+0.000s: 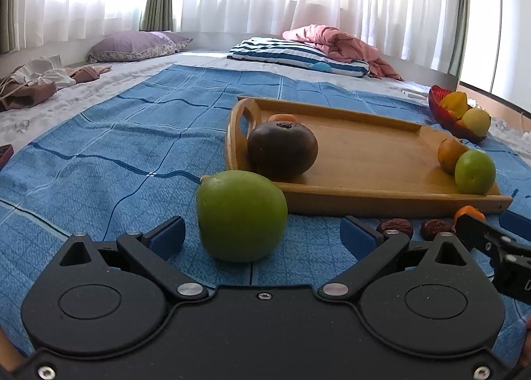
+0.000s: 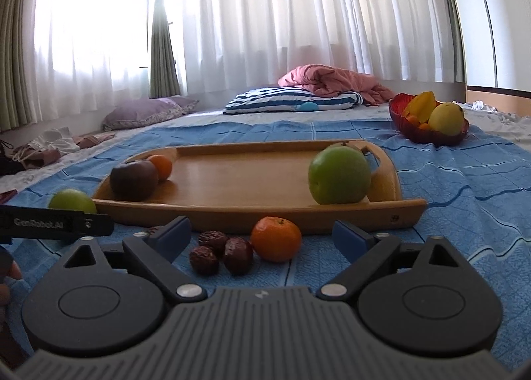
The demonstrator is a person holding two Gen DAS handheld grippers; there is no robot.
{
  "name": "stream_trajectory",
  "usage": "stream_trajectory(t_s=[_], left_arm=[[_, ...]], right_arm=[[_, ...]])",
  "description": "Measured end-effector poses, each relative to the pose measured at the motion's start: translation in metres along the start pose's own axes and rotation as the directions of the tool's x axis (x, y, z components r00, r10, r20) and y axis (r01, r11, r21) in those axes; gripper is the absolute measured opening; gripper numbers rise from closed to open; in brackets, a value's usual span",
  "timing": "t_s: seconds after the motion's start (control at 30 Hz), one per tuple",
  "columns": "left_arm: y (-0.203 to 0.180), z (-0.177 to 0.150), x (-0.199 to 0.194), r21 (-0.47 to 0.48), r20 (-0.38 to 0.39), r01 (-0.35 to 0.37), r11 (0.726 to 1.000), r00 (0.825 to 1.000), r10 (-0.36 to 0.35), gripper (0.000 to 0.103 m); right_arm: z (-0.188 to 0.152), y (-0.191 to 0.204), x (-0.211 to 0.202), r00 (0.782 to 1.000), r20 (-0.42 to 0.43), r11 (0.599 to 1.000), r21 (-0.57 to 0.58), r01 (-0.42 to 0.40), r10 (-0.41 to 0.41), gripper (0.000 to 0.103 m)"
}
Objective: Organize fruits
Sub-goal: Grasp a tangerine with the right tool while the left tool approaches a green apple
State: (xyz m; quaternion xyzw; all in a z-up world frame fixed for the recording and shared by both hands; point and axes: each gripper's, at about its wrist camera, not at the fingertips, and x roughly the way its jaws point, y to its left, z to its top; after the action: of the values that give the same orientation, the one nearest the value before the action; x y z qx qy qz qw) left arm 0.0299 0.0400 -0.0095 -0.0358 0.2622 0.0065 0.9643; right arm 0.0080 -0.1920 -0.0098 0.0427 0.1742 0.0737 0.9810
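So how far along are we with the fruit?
Done: four fruits sit on the tray: a dark fruit, a small orange, a green apple and a brownish fruit. In hand: nothing; both jaws are open, the left gripper around a green apple, untouched. Left on the blanket: that apple, the tangerine and the dates.

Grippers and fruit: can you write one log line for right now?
left gripper: open, green apple between | right gripper: open, by orange | tray: partly filled
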Motion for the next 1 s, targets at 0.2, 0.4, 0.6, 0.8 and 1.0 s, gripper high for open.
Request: stream_trajectory(t_s=[0.2,0.4,0.6,0.8,1.0], left_arm=[[-0.001,0.001,-0.002,0.022,0.012,-0.01,1.0,1.0,0.01,0.096],[-0.001,0.003,-0.001,0.022,0.01,-0.026,0.999,1.0,0.025,0.091],[0.001,0.003,0.001,0.017,0.007,-0.031,0.999,0.999,0.031,0.085],[0.001,0.004,0.002,0.036,0.003,-0.038,0.999,0.999,0.038,0.081],[0.001,0.004,0.005,0.025,-0.009,-0.03,0.999,1.0,0.03,0.078]], right_arm=[[0.003,0.002,0.0,1.0,-0.001,1.0,0.013,0.0,0.0,0.082],[0.002,0.0,-0.003,0.996,0.03,0.995,0.056,0.084,-0.086,0.055],[0.001,0.0,-0.001,0.993,0.016,0.992,0.054,0.113,-0.114,0.046],[0.001,0.002,0.003,0.994,-0.008,0.993,0.038,0.114,-0.113,0.044],[0.002,0.005,0.01,0.994,-0.048,0.995,0.022,0.098,-0.097,0.045]])
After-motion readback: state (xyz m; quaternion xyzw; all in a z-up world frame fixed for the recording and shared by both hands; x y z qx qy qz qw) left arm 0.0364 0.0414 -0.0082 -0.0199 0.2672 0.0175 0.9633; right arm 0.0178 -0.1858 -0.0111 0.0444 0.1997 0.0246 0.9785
